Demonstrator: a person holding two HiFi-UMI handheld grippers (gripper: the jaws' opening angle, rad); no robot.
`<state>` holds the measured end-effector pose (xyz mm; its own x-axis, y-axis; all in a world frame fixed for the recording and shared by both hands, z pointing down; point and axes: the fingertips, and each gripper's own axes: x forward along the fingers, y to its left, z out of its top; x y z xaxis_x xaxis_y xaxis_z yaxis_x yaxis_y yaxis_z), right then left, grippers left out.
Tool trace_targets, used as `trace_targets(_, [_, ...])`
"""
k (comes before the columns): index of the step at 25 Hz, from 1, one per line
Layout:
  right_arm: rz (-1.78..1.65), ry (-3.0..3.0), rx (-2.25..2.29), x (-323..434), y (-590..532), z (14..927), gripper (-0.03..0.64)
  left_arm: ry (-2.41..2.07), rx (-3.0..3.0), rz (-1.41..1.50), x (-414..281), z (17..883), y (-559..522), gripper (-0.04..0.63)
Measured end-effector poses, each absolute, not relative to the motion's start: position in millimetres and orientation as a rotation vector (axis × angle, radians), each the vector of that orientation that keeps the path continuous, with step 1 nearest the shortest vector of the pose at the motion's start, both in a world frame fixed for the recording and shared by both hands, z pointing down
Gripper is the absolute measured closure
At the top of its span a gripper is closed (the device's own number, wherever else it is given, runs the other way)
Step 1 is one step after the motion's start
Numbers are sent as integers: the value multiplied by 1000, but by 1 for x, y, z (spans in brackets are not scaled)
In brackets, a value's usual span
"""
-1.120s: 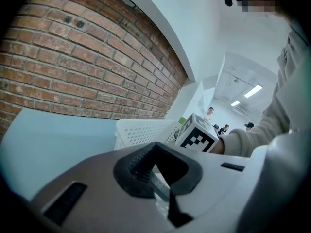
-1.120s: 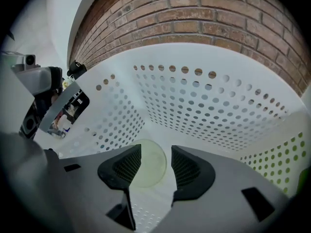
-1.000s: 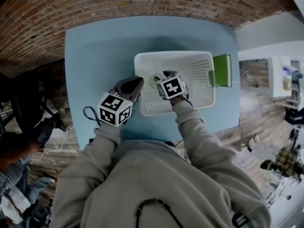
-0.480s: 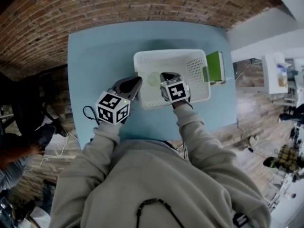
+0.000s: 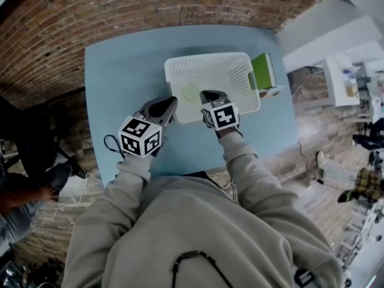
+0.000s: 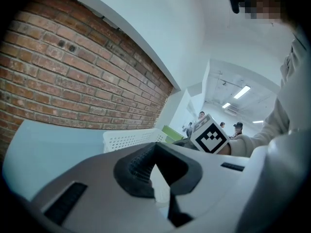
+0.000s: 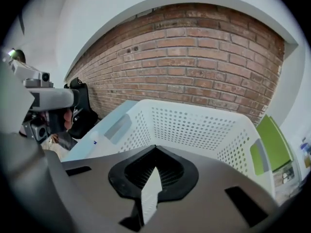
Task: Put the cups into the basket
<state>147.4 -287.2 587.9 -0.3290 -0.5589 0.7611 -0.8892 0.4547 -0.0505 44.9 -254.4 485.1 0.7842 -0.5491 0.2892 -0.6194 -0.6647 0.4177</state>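
Evidently placing is finishing: the cup (image 5: 191,92) is lying inside the basket (image 5: 204,65), upper centre; the right gripper (image 5: 209,93), jaws just closing on nothing, and left gripper (image 5: 170,101) are both sitting shut, likely withdrawing next.

We see a pale blue tabletop (image 5: 120,83), mostly bare across its left half. A white perforated basket (image 5: 207,59) stands on its right half, towards the far edge. Just beside the basket's right wall lies a flat green object (image 5: 262,71). Near the front left edge we make out a loop of black cable (image 5: 111,144).
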Motion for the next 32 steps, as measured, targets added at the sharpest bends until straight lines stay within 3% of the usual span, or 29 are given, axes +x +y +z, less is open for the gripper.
trace_targets(22, [639, -2700, 1414, 121, -164, 392, 604, -790, 2664, 17, 47, 387, -167, 600])
trace_targets(32, [525, -2789, 1412, 114, -162, 354, 606, -860, 2683, -33, 40, 357, -176, 600])
